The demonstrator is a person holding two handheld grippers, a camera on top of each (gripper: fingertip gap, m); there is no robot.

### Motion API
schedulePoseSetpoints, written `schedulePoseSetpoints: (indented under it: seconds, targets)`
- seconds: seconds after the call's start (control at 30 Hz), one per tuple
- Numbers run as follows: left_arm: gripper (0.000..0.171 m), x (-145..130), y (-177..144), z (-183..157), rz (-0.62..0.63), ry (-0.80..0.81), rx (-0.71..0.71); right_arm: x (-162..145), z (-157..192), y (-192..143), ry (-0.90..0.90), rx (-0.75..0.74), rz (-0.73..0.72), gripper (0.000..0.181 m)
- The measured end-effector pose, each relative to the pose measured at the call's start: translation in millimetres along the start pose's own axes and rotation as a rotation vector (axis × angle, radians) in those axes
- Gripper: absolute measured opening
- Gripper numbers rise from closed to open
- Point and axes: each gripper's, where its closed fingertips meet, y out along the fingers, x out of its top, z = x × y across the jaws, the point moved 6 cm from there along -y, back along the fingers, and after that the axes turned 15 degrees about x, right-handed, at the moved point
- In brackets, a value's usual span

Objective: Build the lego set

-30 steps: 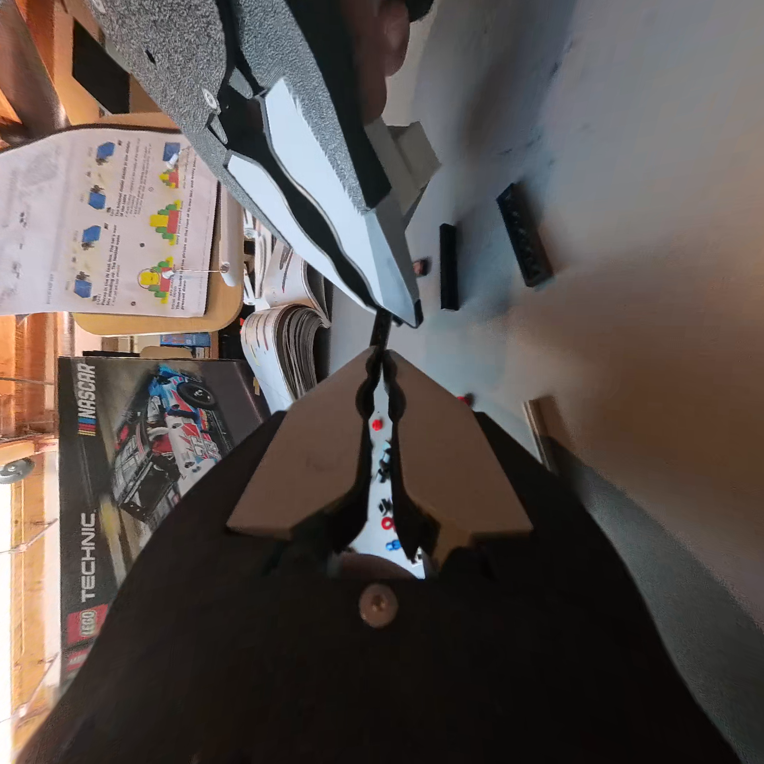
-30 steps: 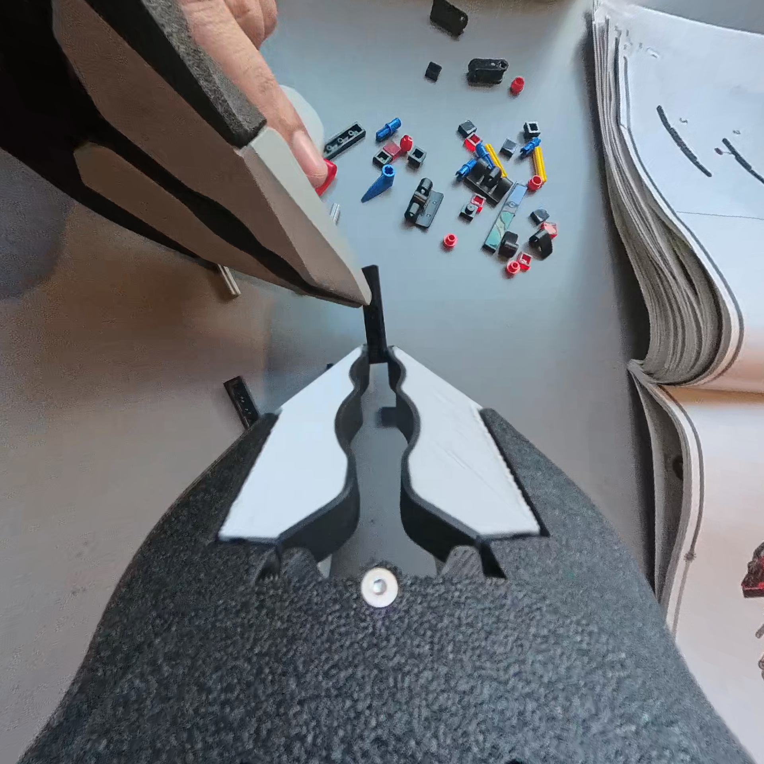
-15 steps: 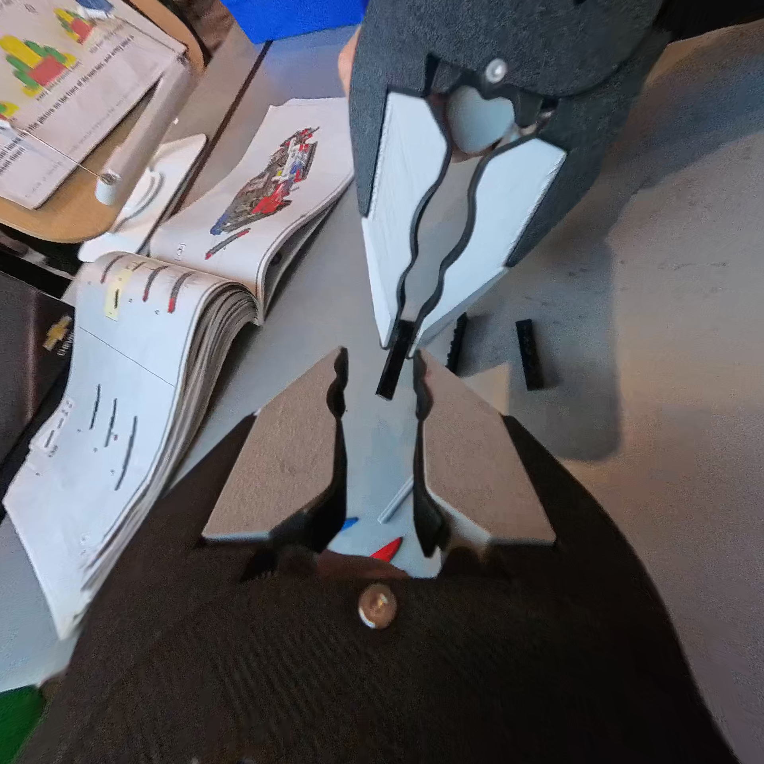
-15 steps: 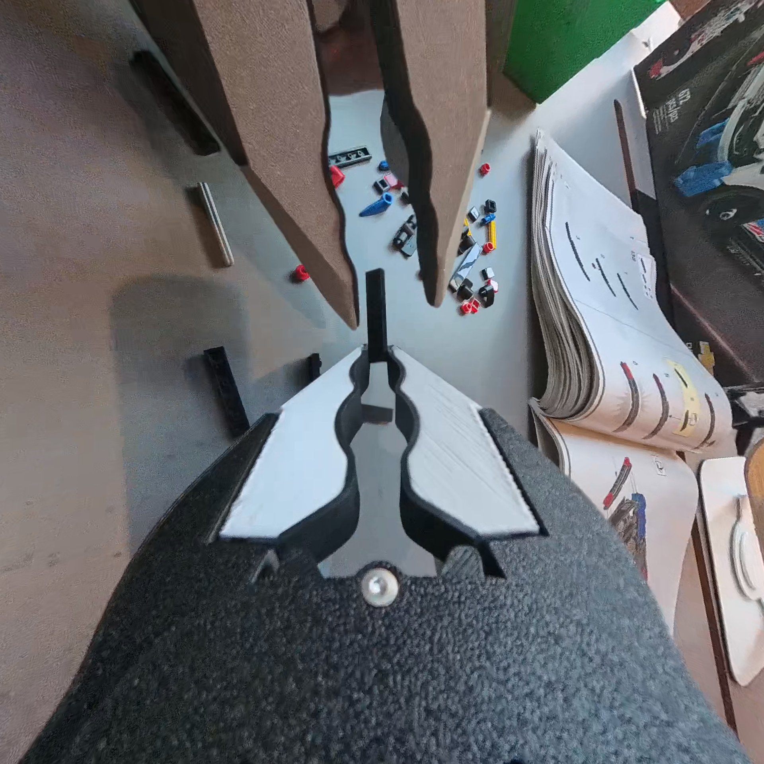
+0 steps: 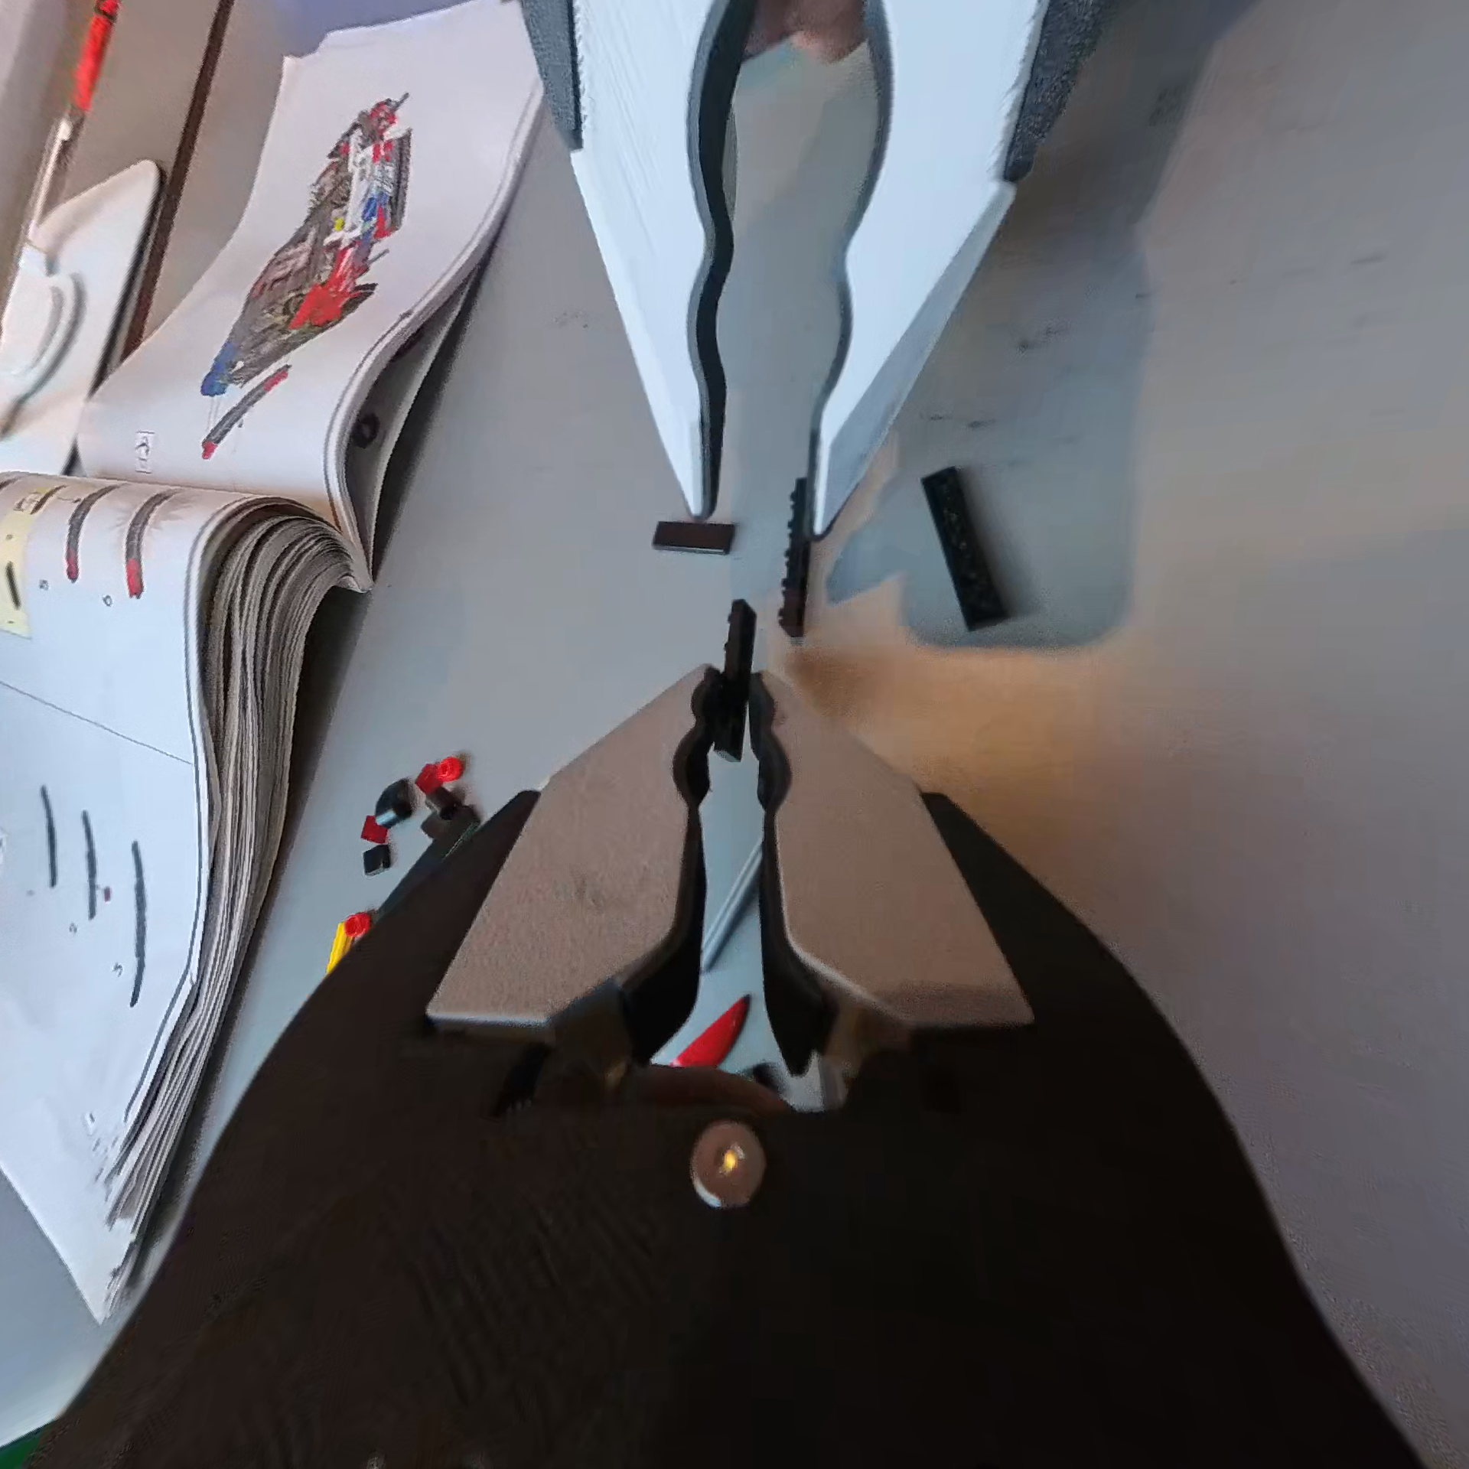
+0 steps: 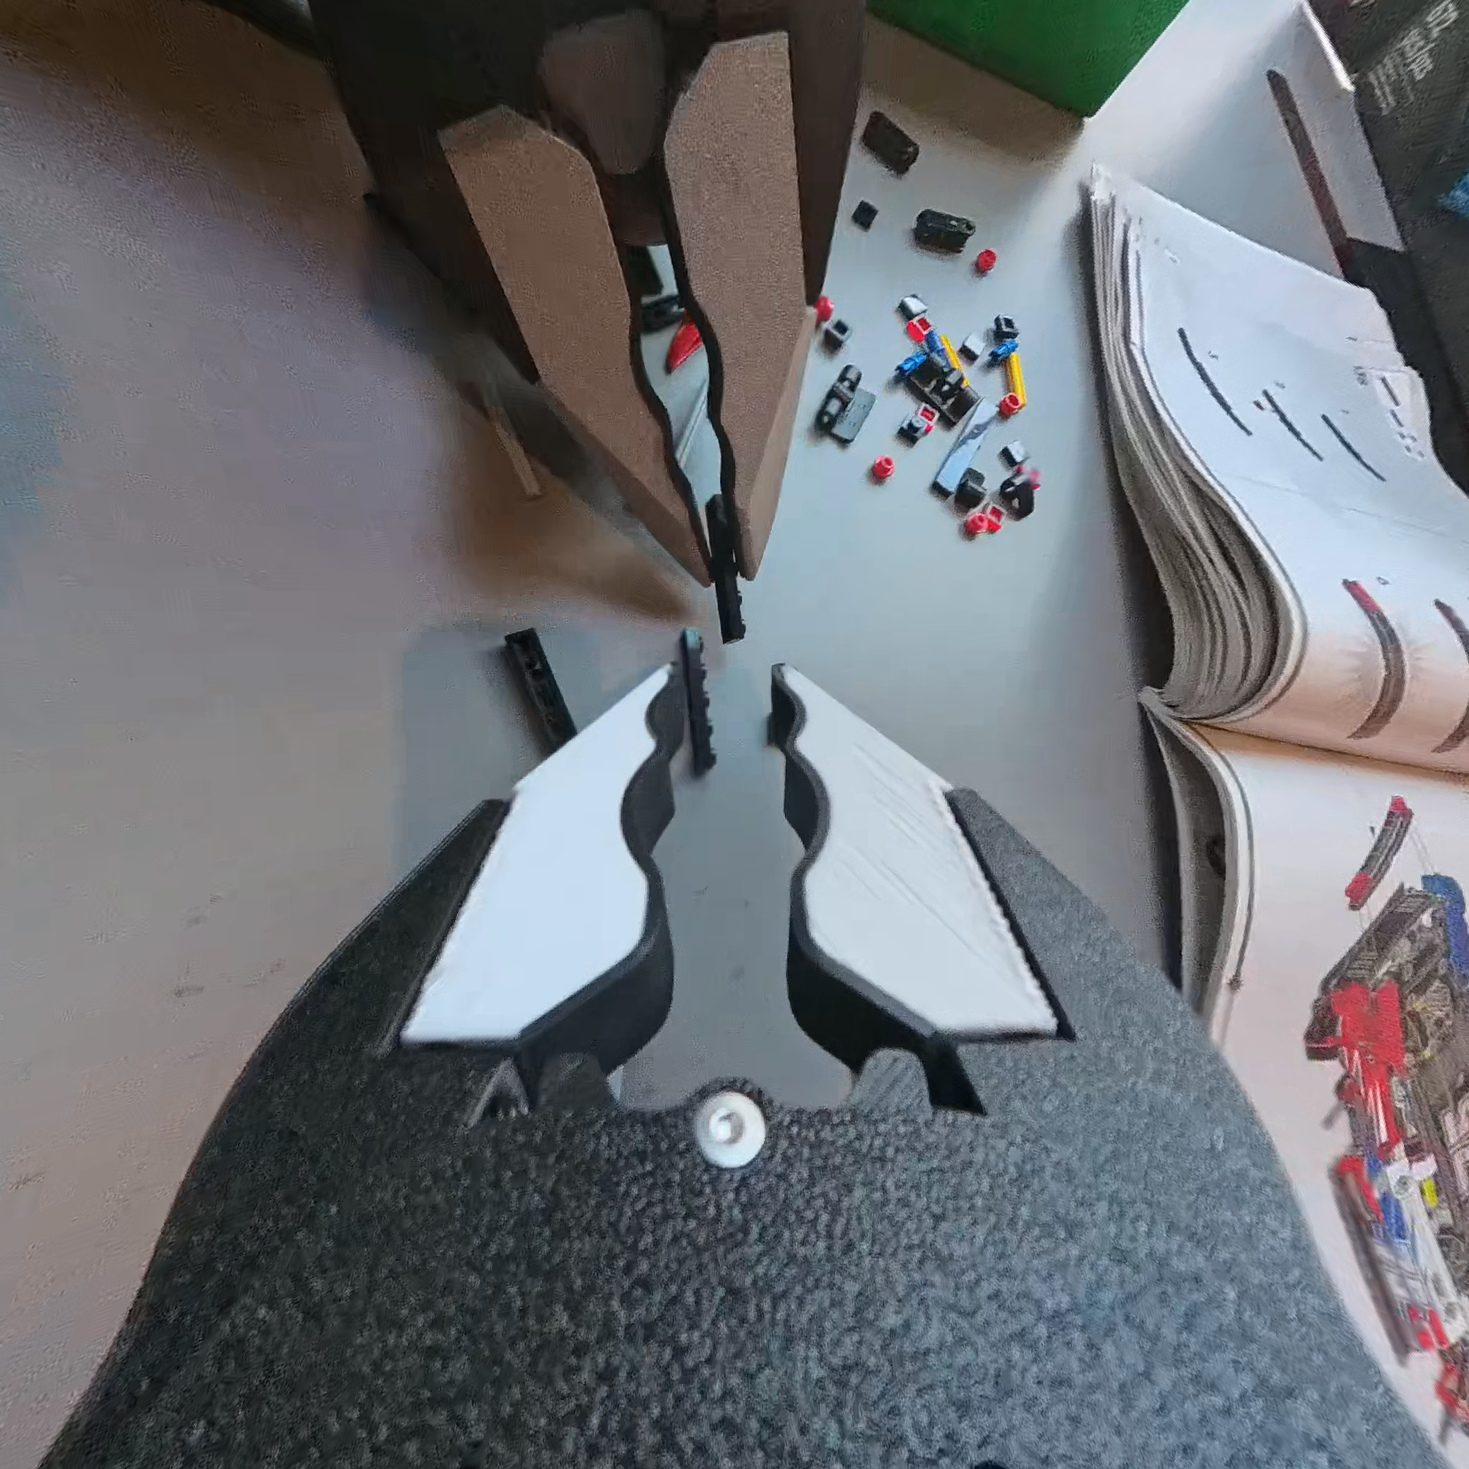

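Note:
My left gripper (image 5: pixel 731 682), with brown pads, is shut on a thin black lego plate (image 5: pixel 739 644) that sticks out past its tips. My right gripper (image 6: pixel 725 676), with white pads, is open and empty, facing the left one tip to tip. It also shows in the left wrist view (image 5: pixel 761 517). In the right wrist view the left gripper (image 6: pixel 727 574) holds the black plate (image 6: pixel 730 612) just beyond my right fingertips. A second black plate (image 6: pixel 699 707) stands on its edge on the grey table, seen between the right fingers.
A black studded plate (image 5: pixel 962 548) and a dark brown tile (image 5: pixel 691 536) lie on the table near the tips. Several small red, blue, yellow and black pieces (image 6: pixel 946 381) lie beside an open instruction book (image 6: pixel 1272 477). A red curved piece (image 5: pixel 711 1041) lies under the left gripper. Less than 4 cm separates the two grippers' tips. My left tips are roughly 9 cm from the red curved piece (image 5: pixel 711 1041). My right wrist view (image 6: pixel 689 339) looks at it from another angle.
The black plate passed from the right gripper to the left. The left gripper closed on it, and the right gripper opened and drew back a little.

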Motion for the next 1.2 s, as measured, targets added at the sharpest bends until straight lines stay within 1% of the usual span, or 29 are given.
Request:
schedulePoseSetpoints:
  seconds: [0.07,0.13,0.2,0.27,0.67,0.93,1.07,1.17,1.2]
  targets:
    - [0.004,-0.8,0.6,-3.4,0.001,0.025,-0.022,-4.4,2.6,6.1,-0.027,-0.005,0.040,0.021]
    - [0.004,-1.4,3.0,-2.2,0.005,0.026,-0.012,-7.1,3.1,11.9,-0.043,0.000,0.063,0.021]
    - [0.004,-1.7,4.9,-2.4,-0.002,0.022,-0.014,-5.5,1.7,13.0,-0.035,0.005,0.048,0.014]
    - [0.004,-1.4,5.6,-2.5,-0.007,0.014,-0.021,-6.7,0.7,13.9,-0.035,0.010,0.050,0.003]
    - [0.004,-1.6,7.9,-0.1,-0.056,0.014,-0.128,-8.5,2.2,15.6,-0.134,-0.018,0.006,0.003]
    - [0.004,1.8,7.6,-5.3,-0.061,0.050,-0.073,-8.3,0.9,13.6,-0.133,-0.043,-0.025,0.003]
    - [0.004,3.8,5.9,-9.4,-0.064,0.052,-0.076,-10.5,5.4,15.1,-0.186,-0.067,0.008,0.005]
    - [0.004,5.0,6.0,-10.8,-0.053,0.043,-0.060,-10.8,4.9,15.2,-0.176,-0.067,0.009,0.005]
    - [0.004,5.6,5.6,-11.6,-0.051,0.040,-0.057,-10.9,4.7,15.3,-0.168,-0.060,0.011,0.009]
